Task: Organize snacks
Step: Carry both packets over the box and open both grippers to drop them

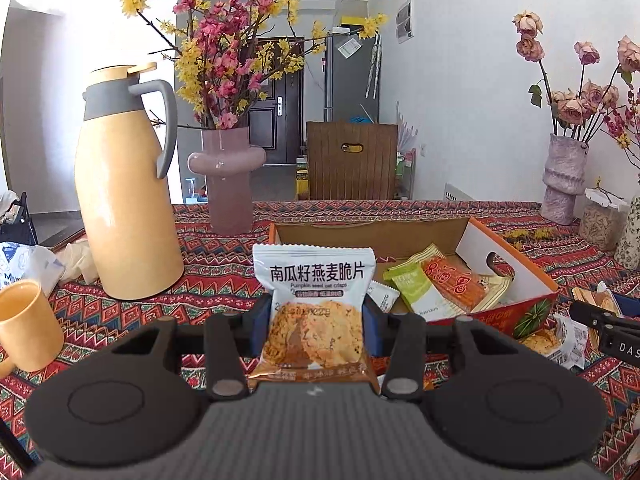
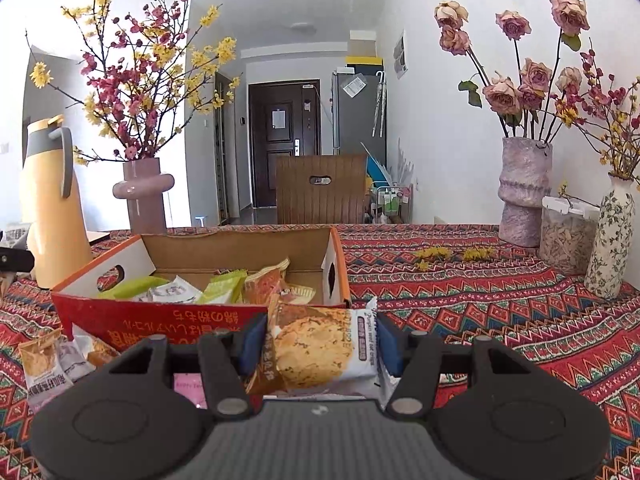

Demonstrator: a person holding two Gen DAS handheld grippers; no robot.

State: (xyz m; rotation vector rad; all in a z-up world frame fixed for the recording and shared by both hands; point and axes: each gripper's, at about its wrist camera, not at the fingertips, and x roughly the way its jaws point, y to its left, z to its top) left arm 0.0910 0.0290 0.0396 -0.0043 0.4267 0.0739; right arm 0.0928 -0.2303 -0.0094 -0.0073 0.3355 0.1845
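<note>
Carrying one crisp pkt each — left gripper (image 1: pixel 316 320) clamped on upright pkt (image 1: pixel 314 280), right gripper (image 2: pixel 320 346) clamped on sideways pkt (image 2: pixel 320 348), both just short of the cardboard box (image 2: pixel 224 322) — lift over its near wall, let go w/ pkts well inside.

Two grippers, left (image 1: pixel 316 326) and right (image 2: pixel 320 350), each clamping one oat-crisp packet (image 1: pixel 316 308) (image 2: pixel 320 350). One open box (image 2: pixel 160 320) with roughly five packets (image 2: pixel 224 286) inside, exact number hard to tell, plus two or three loose packets (image 2: pixel 52 364) beside it. Three flower vases: pink (image 1: pixel 228 180), textured lilac (image 2: pixel 524 192), white floral (image 2: pixel 612 240); also one yellow jug (image 1: pixel 124 192), one yellow mug (image 1: pixel 24 326), one lidded jar (image 2: pixel 566 236), one chair (image 1: pixel 352 160).
</note>
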